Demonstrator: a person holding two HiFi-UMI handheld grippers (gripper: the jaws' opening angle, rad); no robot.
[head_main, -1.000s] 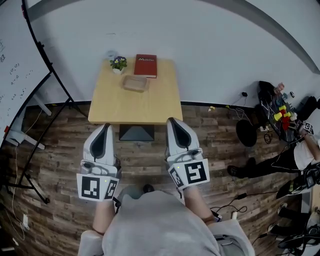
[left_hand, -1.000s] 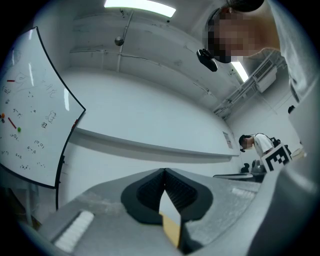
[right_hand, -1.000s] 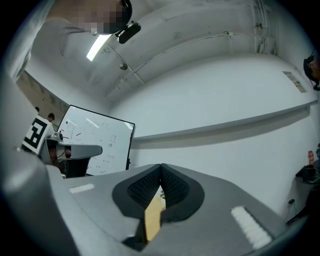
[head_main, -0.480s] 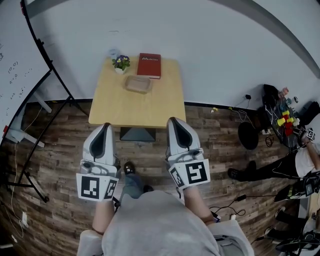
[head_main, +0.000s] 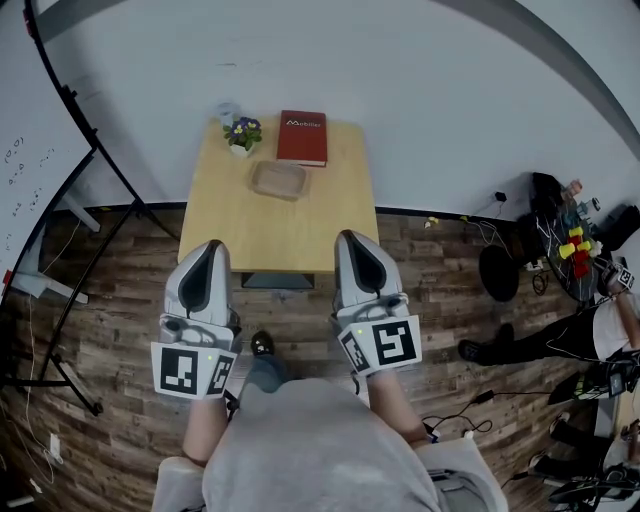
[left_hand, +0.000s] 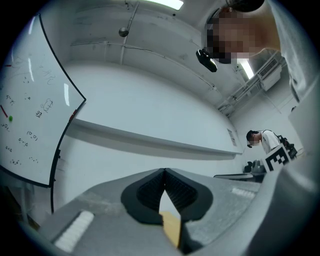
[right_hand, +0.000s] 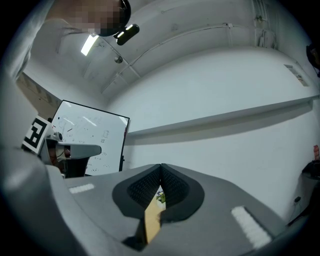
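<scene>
The wooden table (head_main: 275, 220) stood straight ahead of me at 12 o'clock, its near edge just beyond the tips of both my tools, with neither one touching it. My left gripper (head_main: 210, 246) hung over the plank floor (head_main: 110, 330) at about 11 o'clock and my right gripper (head_main: 351, 238) at about 1 o'clock, side by side and pointing at the table. Both were clenched with nothing in them. In the left gripper view the ribbed pads (left_hand: 150, 190) met at the tip, and only a sliver of tabletop (left_hand: 171, 229) showed through the slit below. In the right gripper view the pads (right_hand: 175, 187) met in the same way. The slit there showed the tabletop (right_hand: 151, 220) and a speck of the potted plant (right_hand: 160, 197).

On the far half of the table a shallow brown tray (head_main: 279, 180) lay at the middle. A red book (head_main: 303, 138) lay behind it at the back edge, and the small potted plant (head_main: 241, 133) stood to the book's left. A whiteboard (head_main: 25, 150) on a black stand leaned at 10 o'clock. At 3 o'clock, well apart from me, a person (head_main: 605, 315) sat on the floor among cables.
</scene>
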